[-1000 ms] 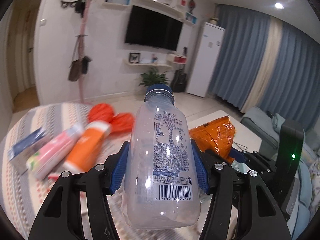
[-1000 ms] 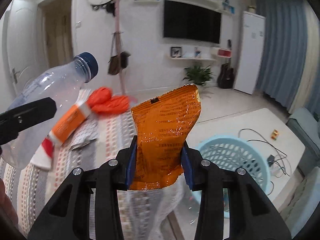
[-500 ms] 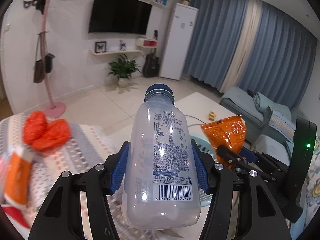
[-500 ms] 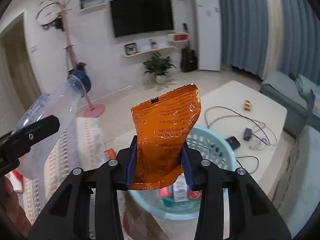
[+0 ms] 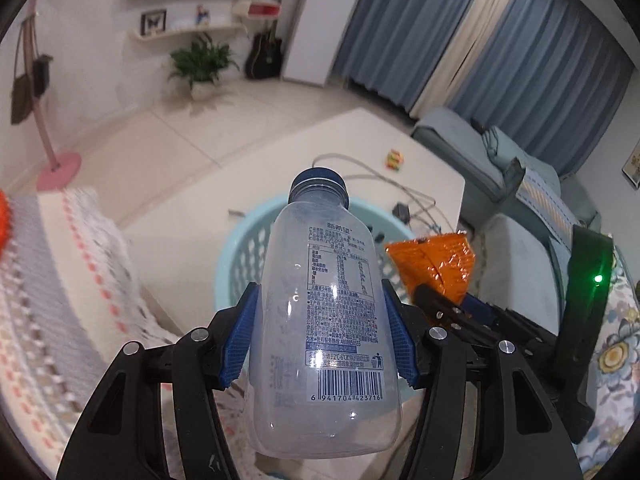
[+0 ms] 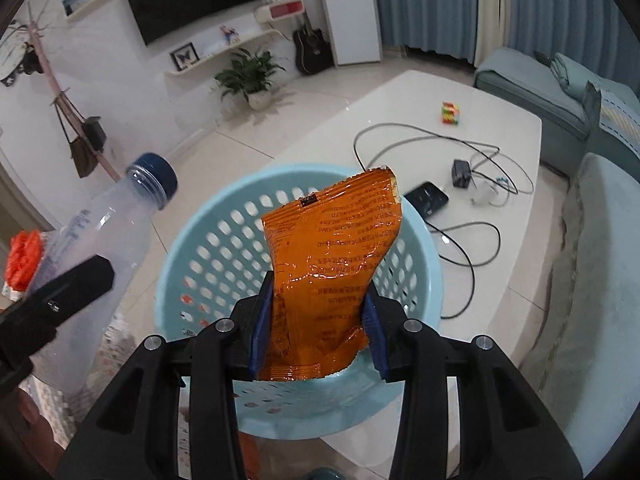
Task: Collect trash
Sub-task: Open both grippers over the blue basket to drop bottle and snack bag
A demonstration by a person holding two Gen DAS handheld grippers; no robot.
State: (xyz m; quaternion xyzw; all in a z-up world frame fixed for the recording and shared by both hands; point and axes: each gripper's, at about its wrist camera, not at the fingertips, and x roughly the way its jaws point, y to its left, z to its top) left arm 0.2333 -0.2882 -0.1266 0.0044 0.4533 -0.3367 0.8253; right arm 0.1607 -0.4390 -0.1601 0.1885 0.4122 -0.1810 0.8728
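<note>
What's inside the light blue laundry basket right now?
Inside the light blue basket, mostly its perforated wall shows. Small reddish scraps lie near the bottom left, too small to identify. The orange snack bag covers the middle of the floor.

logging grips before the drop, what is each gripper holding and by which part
Left gripper clamps the clear bottle around its lower body. Right gripper, jaws just opening, holds the orange snack bag by its lower end.

Bottle (image 6: 100, 240) left of wrapper (image 6: 332, 264) — above basket (image 6: 432, 280)
</note>
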